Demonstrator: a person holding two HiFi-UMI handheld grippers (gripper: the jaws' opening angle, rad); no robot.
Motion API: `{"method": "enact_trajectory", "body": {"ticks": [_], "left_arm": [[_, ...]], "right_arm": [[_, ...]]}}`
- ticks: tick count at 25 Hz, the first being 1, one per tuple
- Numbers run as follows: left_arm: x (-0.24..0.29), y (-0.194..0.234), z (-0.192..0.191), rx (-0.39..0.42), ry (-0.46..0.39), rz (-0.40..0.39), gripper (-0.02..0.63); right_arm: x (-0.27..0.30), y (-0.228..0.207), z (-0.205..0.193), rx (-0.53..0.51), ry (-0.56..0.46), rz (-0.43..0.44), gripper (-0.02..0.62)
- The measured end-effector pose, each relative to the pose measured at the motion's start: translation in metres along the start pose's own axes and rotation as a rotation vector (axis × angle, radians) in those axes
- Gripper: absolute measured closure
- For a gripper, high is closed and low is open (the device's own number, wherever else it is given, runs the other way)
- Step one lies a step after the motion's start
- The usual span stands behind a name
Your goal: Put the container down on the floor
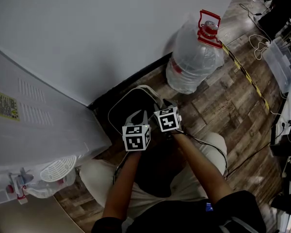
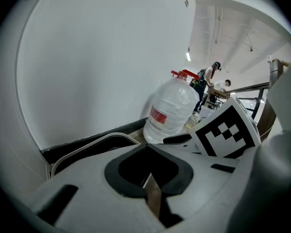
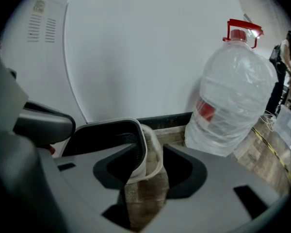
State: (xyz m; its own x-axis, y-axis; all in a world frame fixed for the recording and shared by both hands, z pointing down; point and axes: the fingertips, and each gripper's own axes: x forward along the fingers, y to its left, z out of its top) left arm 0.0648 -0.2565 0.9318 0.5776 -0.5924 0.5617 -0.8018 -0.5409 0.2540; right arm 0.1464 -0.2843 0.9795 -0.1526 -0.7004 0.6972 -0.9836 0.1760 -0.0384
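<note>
Container (image 1: 136, 88) on floor (image 1: 218, 101) by wall. Right gripper (image 3: 150, 154) jaws released, spread either side of container rim without clamping. Left gripper (image 2: 146, 148) jaws clenched, empty; container just left of them.

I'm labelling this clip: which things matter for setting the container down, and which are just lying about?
Job: container; floor; right gripper, open around the container's rim.
Lying about: water jug; white appliance; cables; striped tape.
</note>
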Motion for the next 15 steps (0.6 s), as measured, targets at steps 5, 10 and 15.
{"method": "enact_trajectory", "body": {"ticks": [5, 10, 15], "left_arm": [[0.0045, 0.0002, -0.0006, -0.004, 0.005, -0.005, 0.589], [0.0058, 0.0028, -0.0013, -0.007, 0.008, -0.001, 0.589], [0.0047, 0.0061, -0.0026, -0.011, 0.011, 0.006, 0.589]], "right_arm": [[0.0029, -0.0023, -0.007, 0.02, 0.016, -0.003, 0.443], [0.0057, -0.0039, -0.0064, 0.014, 0.014, -0.004, 0.443], [0.0072, -0.0036, -0.0079, 0.011, 0.017, -0.003, 0.443]]}}
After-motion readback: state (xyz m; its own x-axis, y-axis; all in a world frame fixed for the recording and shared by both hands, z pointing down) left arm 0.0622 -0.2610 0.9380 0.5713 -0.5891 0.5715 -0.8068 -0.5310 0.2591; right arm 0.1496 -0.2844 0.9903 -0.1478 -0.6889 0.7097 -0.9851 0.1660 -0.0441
